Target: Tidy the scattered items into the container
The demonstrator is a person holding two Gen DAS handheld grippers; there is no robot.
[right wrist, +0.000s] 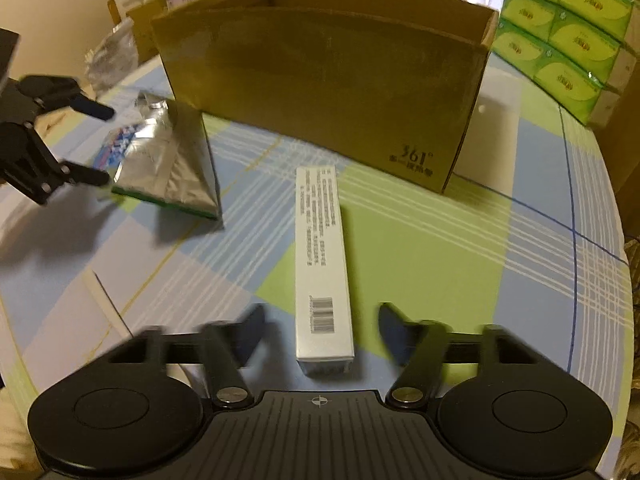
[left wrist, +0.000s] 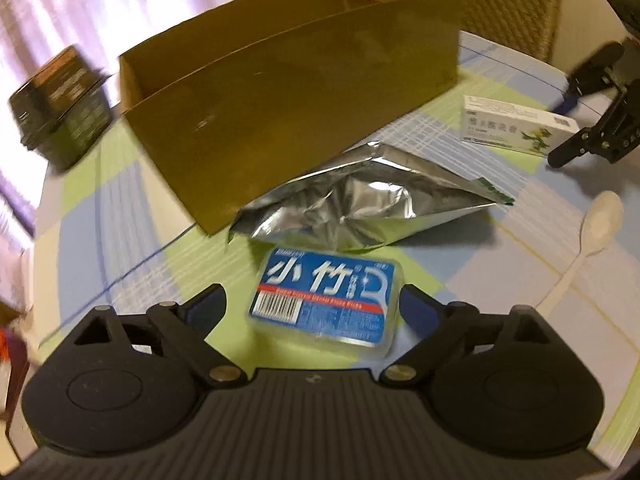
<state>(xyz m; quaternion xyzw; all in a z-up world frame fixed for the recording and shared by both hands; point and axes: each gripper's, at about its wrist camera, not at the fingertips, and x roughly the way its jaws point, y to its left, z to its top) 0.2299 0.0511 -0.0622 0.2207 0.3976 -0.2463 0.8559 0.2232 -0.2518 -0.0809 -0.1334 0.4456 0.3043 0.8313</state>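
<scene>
On a round table covered by a checked cloth (left wrist: 120,216) of blue, green and white, an open brown cardboard box (left wrist: 304,92) stands toward the far side, its top flaps out of the way and its inside partly visible from above. Just in front of its near wall lies a crumpled silver foil pouch (left wrist: 360,204) with a green strip along one edge, its corner touching or almost touching the box. Nearer still rests a flat blue-labelled floss pick case (left wrist: 328,300), and the left gripper (left wrist: 312,304) sits with its jaws spread wide on either side of this case, the fingers not pressing it. To the right in the left wrist view, a white plastic spoon (left wrist: 592,236) lies on the cloth, apart from the pouch. Farther right, a long white medicine carton (left wrist: 516,124) lies flat on the cloth; in the right wrist view it runs lengthwise away from the camera, its near end with the barcode between the fingers. The right gripper (right wrist: 320,324) is likewise spread wide, both fingers clear of the carton's sides, and it holds nothing. A dark box (left wrist: 60,104) stands at the far left edge of the table, blurred, and a stack of green tissue packs (right wrist: 560,36) rises at the far right beside the cardboard box.
</scene>
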